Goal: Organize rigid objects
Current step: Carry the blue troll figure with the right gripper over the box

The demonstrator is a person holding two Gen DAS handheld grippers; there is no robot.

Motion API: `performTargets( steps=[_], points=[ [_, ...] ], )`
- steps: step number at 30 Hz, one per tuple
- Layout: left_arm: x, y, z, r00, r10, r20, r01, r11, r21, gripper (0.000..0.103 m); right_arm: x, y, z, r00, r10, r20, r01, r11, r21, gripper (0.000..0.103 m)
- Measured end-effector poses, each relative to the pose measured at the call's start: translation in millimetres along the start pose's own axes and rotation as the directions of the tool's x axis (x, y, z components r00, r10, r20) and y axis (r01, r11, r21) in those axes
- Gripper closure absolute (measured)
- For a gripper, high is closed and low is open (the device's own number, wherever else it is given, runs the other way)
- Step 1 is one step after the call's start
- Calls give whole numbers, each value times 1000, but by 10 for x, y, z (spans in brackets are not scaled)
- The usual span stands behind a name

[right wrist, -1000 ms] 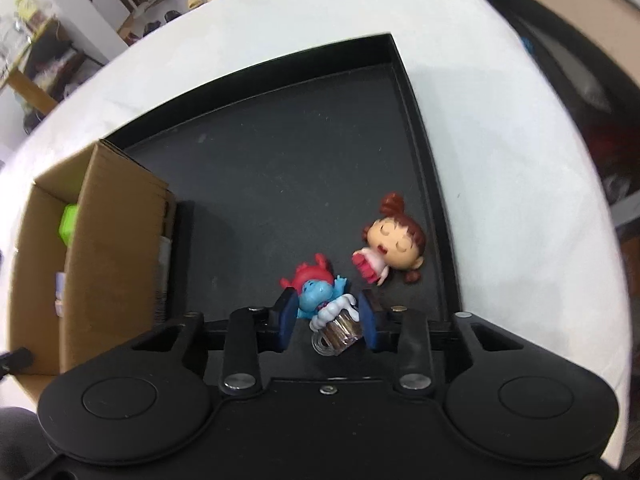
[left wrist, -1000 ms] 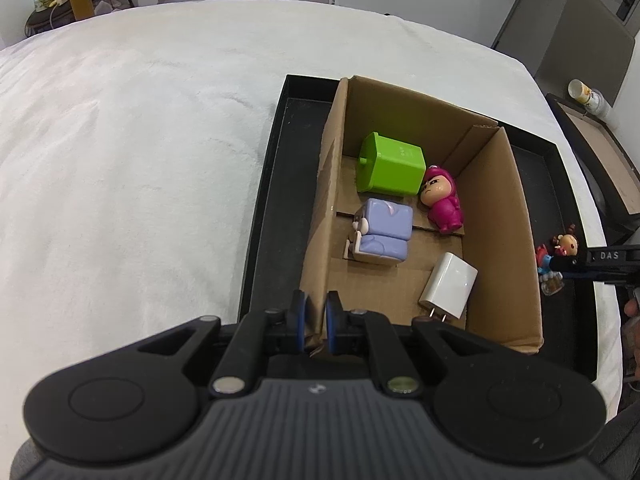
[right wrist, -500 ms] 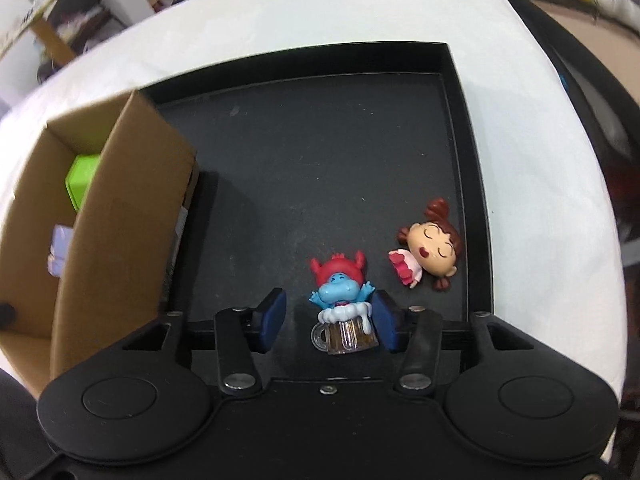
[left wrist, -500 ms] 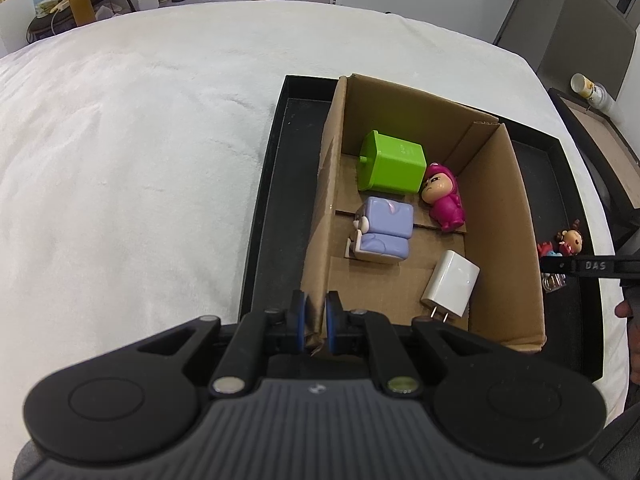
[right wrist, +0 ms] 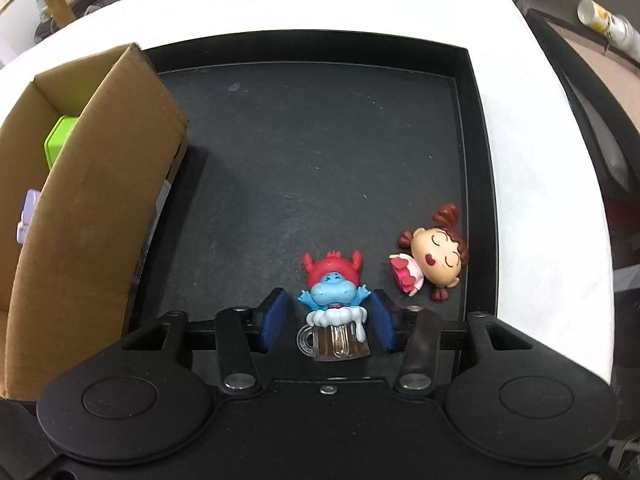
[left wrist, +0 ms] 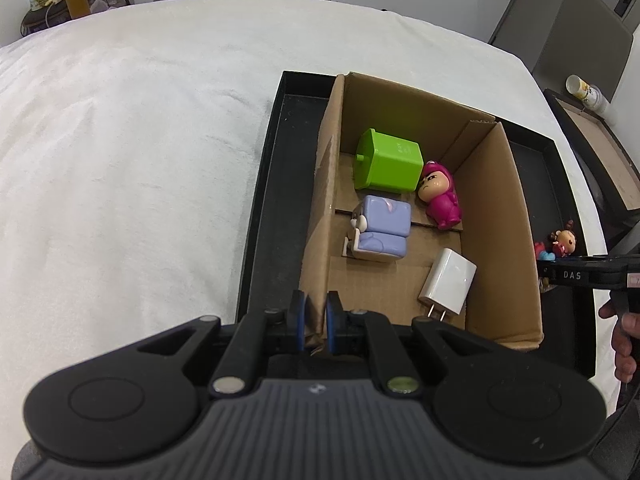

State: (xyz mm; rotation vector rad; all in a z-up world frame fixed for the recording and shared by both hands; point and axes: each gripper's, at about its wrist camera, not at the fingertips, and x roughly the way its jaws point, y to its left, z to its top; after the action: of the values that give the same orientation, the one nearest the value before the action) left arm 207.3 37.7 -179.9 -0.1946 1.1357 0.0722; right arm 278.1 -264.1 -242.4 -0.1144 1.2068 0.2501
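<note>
A cardboard box [left wrist: 496, 216] stands in a black tray [right wrist: 320, 128]. Inside lie a green block [left wrist: 390, 162], a purple figure [left wrist: 382, 228], a pink figure [left wrist: 440, 196] and a white charger [left wrist: 448, 282]. My left gripper [left wrist: 314, 320] is shut on the box's near left wall. My right gripper [right wrist: 328, 322] is open around a blue hippo figure in a beer mug [right wrist: 334, 308] lying on the tray. A brown-haired girl figure [right wrist: 430, 258] lies just right of it. The right gripper also shows in the left wrist view [left wrist: 576, 274].
White cloth [left wrist: 140, 160] covers the table around the tray. The box's wall [right wrist: 92, 208] stands left of the right gripper. A dark chair [left wrist: 580, 40] and a side table with a cup [left wrist: 586, 92] are at the far right.
My right gripper has opened wider and drawn back a little; the hippo figure now lies free between its fingers. The left gripper has kept its hold on the box wall.
</note>
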Motion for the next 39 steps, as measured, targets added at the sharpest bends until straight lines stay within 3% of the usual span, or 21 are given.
performTargets(
  steps=[6, 17, 27, 39],
  points=[
    [-3, 0, -11, 1000, -2, 2, 2, 1000, 0, 94, -77, 15, -35, 1000, 9, 1, -9, 1000, 0, 66],
    [-16, 13, -9, 1000, -14, 5, 14, 1000, 3, 93, -449, 26, 90, 996, 37, 84, -41, 998, 42, 66],
    [-28, 19, -20, 1000, -18, 9, 18, 1000, 5, 93, -777, 137, 165, 985, 64, 161, -70, 997, 31, 66],
    [-30, 60, -34, 999, -40, 17, 40, 999, -9, 93, -1023, 347, 271, 978, 84, 192, -82, 996, -19, 66]
  ],
)
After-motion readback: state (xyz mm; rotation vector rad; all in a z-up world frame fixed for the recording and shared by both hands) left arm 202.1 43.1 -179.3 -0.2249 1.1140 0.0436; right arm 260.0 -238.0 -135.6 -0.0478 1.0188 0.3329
